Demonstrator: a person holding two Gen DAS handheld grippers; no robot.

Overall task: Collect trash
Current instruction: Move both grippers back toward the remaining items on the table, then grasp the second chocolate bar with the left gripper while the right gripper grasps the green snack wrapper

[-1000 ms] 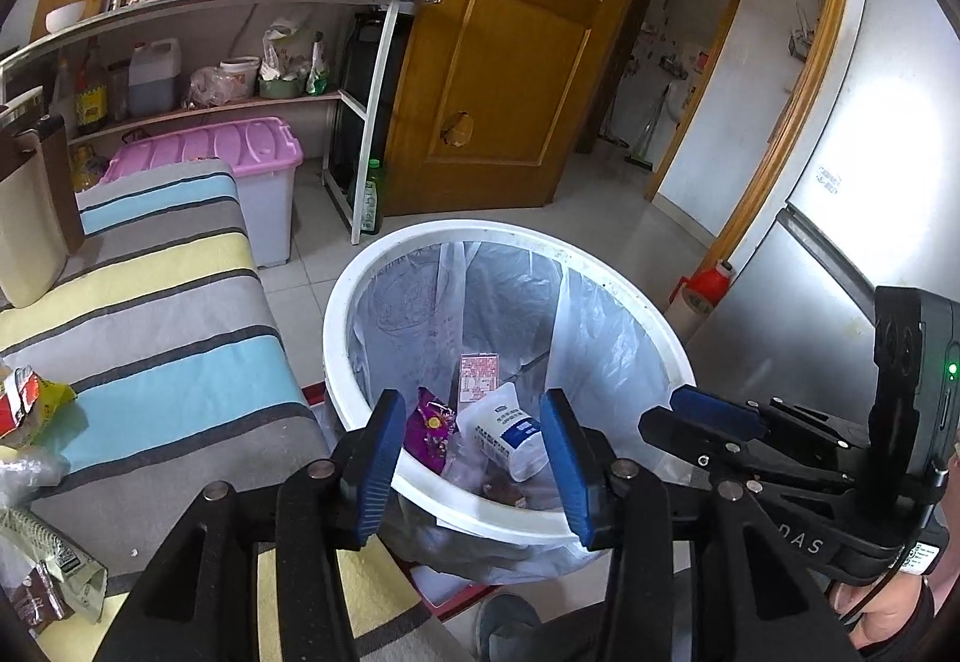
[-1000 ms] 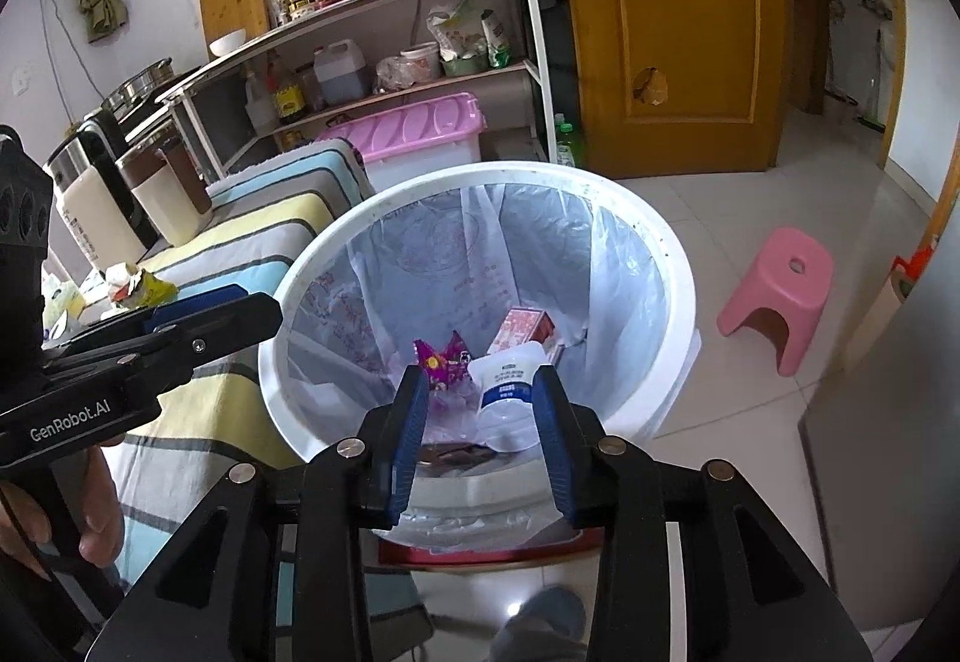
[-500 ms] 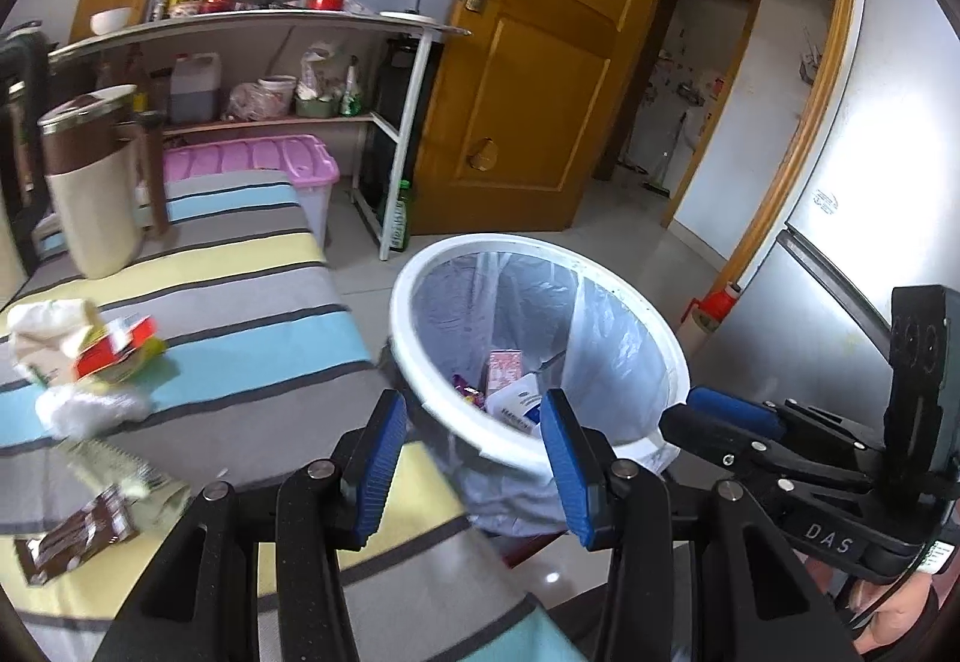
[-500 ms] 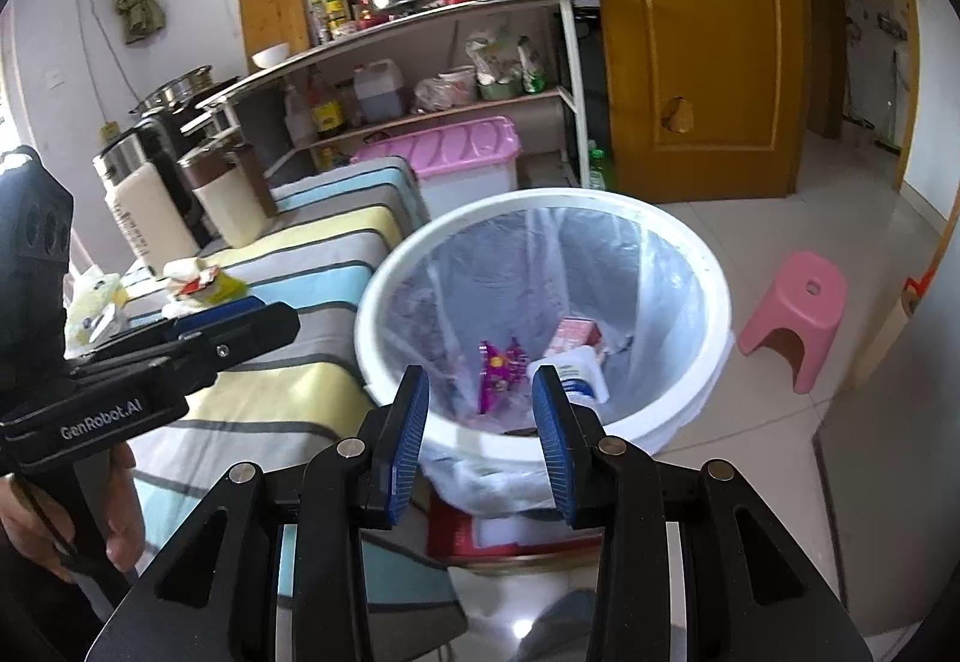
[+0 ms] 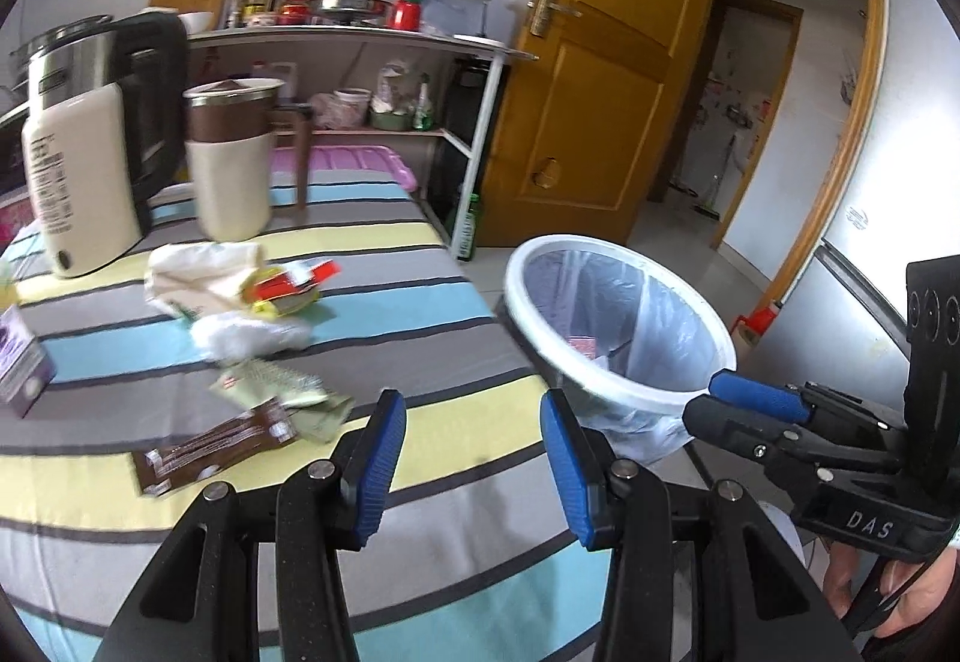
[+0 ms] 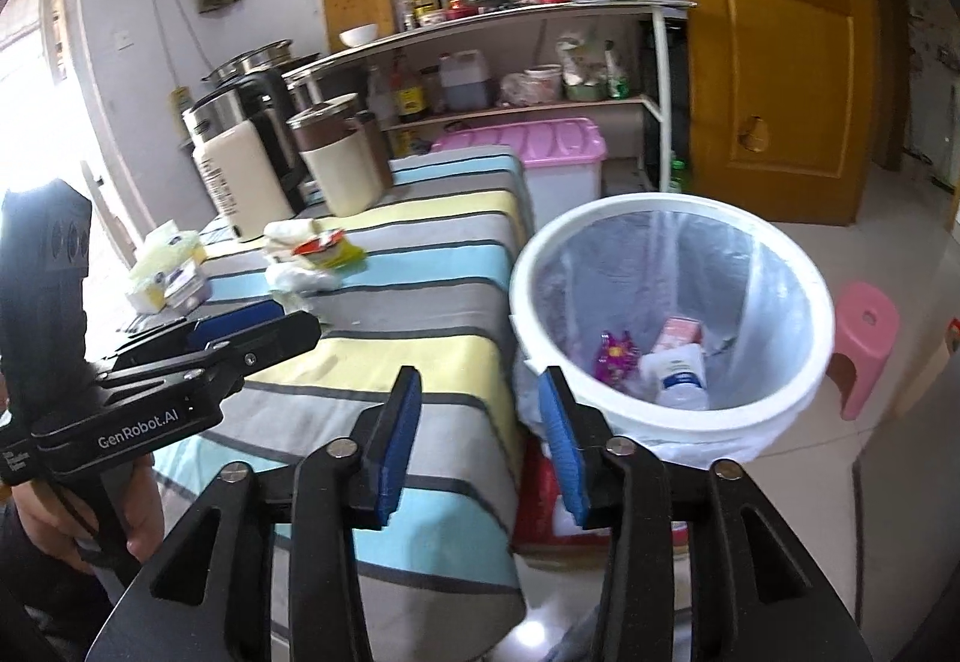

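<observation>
Litter lies on the striped tablecloth [image 5: 390, 302]: a brown wrapper [image 5: 213, 452], a green packet [image 5: 276, 386], crumpled white plastic [image 5: 252, 332] and a red-and-yellow wrapper [image 5: 288, 287]. My left gripper [image 5: 471, 458] hangs open and empty above the cloth, just right of the brown wrapper. The white bin [image 6: 672, 314] with a clear liner stands beside the table and holds a purple wrapper [image 6: 612, 356], a white bottle [image 6: 675, 374] and a pink carton [image 6: 678, 332]. My right gripper [image 6: 480, 440] hovers over the table's edge next to the bin, its jaws opening with nothing between them.
A cream kettle [image 5: 78, 158] and a cream-and-brown jug [image 5: 231, 158] stand at the table's far side. A purple box [image 5: 18, 362] sits at the left. A pink-lidded bin [image 6: 558, 164], a shelf rack [image 6: 528, 62], a wooden door [image 6: 774, 50] and a pink stool [image 6: 864, 344] surround the bin.
Both grippers have swung left from over the bin to over the striped table. The table's litter has come into the left wrist view. The right jaws stand slightly wider.
</observation>
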